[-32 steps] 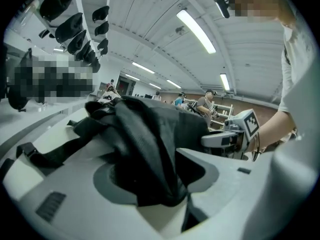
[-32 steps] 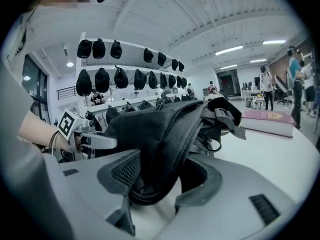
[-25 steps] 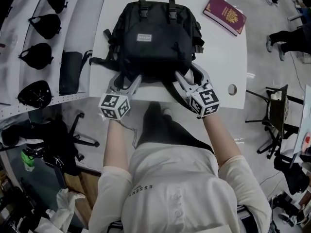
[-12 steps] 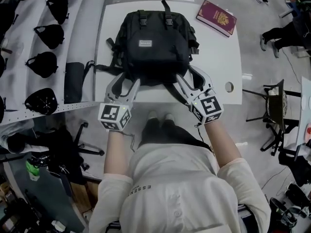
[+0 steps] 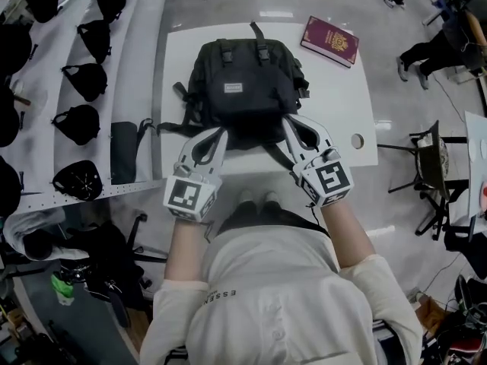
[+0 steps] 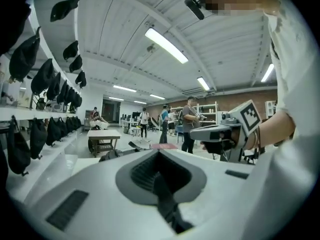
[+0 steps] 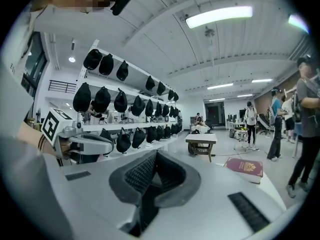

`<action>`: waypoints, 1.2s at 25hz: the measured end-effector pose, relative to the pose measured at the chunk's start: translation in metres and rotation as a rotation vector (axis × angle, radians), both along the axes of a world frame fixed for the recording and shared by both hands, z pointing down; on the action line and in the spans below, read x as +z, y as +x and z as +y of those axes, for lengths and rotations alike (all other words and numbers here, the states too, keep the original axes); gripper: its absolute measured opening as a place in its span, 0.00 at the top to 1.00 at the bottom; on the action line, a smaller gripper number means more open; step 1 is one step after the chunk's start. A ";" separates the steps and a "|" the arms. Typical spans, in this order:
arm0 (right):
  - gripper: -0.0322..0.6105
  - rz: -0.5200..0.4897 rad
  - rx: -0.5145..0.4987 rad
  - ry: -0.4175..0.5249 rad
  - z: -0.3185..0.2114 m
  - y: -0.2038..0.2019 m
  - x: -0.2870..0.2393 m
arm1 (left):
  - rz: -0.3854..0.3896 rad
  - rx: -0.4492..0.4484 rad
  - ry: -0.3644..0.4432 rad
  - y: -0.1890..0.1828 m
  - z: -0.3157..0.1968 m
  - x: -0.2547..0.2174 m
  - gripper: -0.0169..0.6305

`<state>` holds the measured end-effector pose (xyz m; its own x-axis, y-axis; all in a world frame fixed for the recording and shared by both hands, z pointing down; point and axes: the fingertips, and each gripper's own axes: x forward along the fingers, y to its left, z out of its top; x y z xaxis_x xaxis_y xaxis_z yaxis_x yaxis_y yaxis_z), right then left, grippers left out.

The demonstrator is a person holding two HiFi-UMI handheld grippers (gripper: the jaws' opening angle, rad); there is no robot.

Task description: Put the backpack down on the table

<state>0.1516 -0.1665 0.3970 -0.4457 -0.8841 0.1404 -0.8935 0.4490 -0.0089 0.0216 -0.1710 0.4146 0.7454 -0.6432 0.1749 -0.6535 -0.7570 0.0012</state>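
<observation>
A black backpack [image 5: 243,90] lies flat on the white table [image 5: 335,120], its buckled front upward. My left gripper [image 5: 221,131] is at the pack's near left corner. Its jaws are closing to shut, and in the left gripper view [image 6: 159,154] a black strap [image 6: 167,204] runs out between them. My right gripper [image 5: 291,124] is at the near right corner. Its jaws are likewise closing to shut [image 7: 155,156], with a dark strap [image 7: 145,204] caught between them. Both point nearly level across the table.
A maroon booklet [image 5: 329,41] lies at the table's far right corner. A round hole [image 5: 357,140] is in the table's near right. Shelves with black caps [image 5: 76,120] run along the left. Black chairs [image 5: 430,173] stand to the right. People stand far off in the room.
Both grippers have risen toward the head camera at the backpack's near edge. Their fingertips have drawn together on the straps.
</observation>
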 end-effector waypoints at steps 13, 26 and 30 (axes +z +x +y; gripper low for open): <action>0.93 0.017 -0.002 0.133 -0.007 0.002 -0.053 | -0.038 0.075 0.112 0.012 -0.009 -0.050 0.97; 0.93 0.012 -0.048 0.158 -0.009 0.000 -0.063 | -0.036 0.054 0.142 0.022 -0.016 -0.075 0.97; 0.93 -0.005 -0.040 0.167 -0.009 0.002 -0.066 | -0.046 0.034 0.139 0.018 -0.019 -0.077 0.97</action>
